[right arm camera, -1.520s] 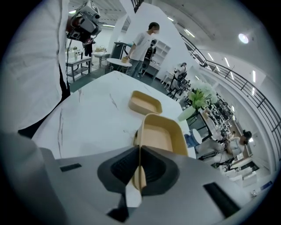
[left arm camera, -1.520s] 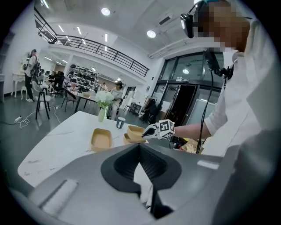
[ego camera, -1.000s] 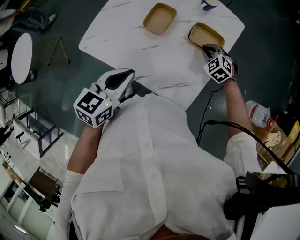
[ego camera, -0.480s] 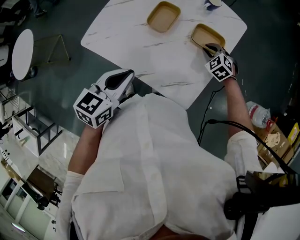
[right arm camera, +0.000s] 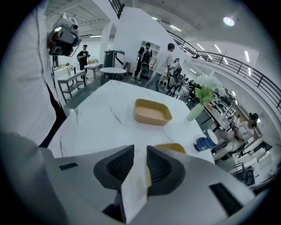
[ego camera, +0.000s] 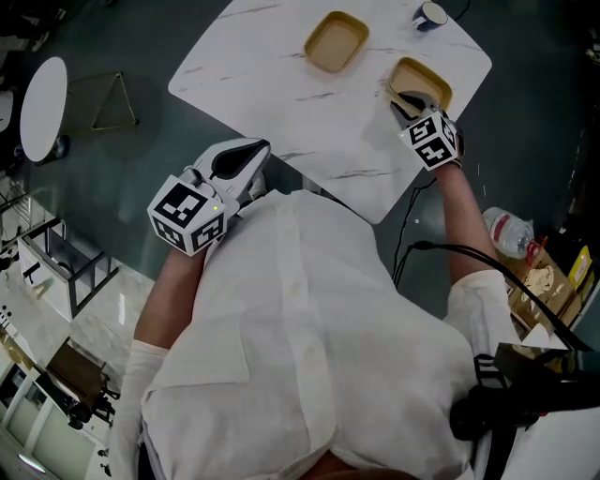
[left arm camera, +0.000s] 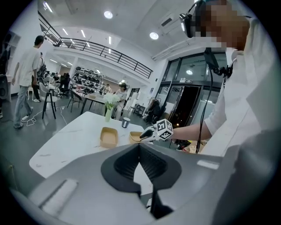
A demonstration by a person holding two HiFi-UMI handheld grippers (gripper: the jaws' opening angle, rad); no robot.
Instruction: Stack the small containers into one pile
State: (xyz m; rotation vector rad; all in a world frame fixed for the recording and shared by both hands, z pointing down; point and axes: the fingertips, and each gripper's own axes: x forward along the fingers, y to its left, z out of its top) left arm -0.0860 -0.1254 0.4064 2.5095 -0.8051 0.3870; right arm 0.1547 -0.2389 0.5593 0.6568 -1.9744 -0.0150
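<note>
The only print to be found is a pale mark on the blue cup [ego camera: 431, 14] and a label on a bottle [ego camera: 506, 232] lying on the floor at the right, both too small to read; the black-and-white squares on each gripper's cube carry no words. Two tan containers lie apart, unstacked, on the white marbled surface [ego camera: 281, 84]: one container [ego camera: 336, 41] at the far middle, the other container [ego camera: 420, 82] near the right edge, its near end covered by the right gripper [ego camera: 405, 101]. There is one cup, at the far right corner, and one pale vase [right arm camera: 195, 112] of green stems, seen only in the right gripper view. The right gripper's jaws have just been opening and stand apart; a thin tan sliver of the container's rim shows in the gap along one jaw, unpressed. The left gripper [ego camera: 251, 150] is closed on nothing, off the surface's near edge, well apart from both containers.
</note>
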